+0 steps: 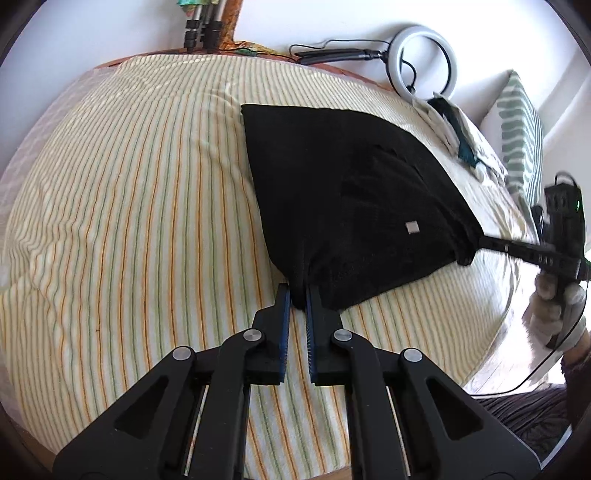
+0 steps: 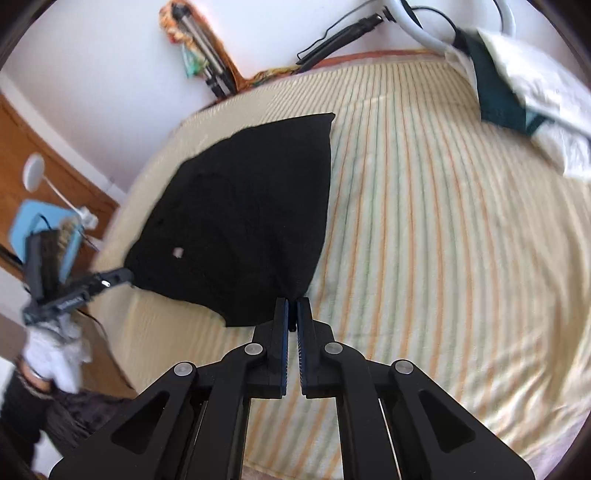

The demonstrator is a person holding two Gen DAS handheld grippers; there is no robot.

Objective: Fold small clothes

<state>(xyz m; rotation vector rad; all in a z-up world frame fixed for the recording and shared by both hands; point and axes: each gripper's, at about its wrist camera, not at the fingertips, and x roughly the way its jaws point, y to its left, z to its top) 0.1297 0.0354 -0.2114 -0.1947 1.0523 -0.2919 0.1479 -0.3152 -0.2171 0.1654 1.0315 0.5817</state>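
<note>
A black garment with a small grey tag lies spread on the striped bed cover. My left gripper is shut on its near corner, and the cloth bunches between the blue pads. In the left wrist view my right gripper pinches the other near corner at the right, held by a gloved hand. In the right wrist view the black garment stretches away, and my right gripper is shut on its corner. The left gripper grips the far left corner there.
Folded pale and dark green clothes lie at the far right of the bed beside a striped pillow. A ring light and tripod legs stand behind the bed. A wooden dresser is left in the right wrist view.
</note>
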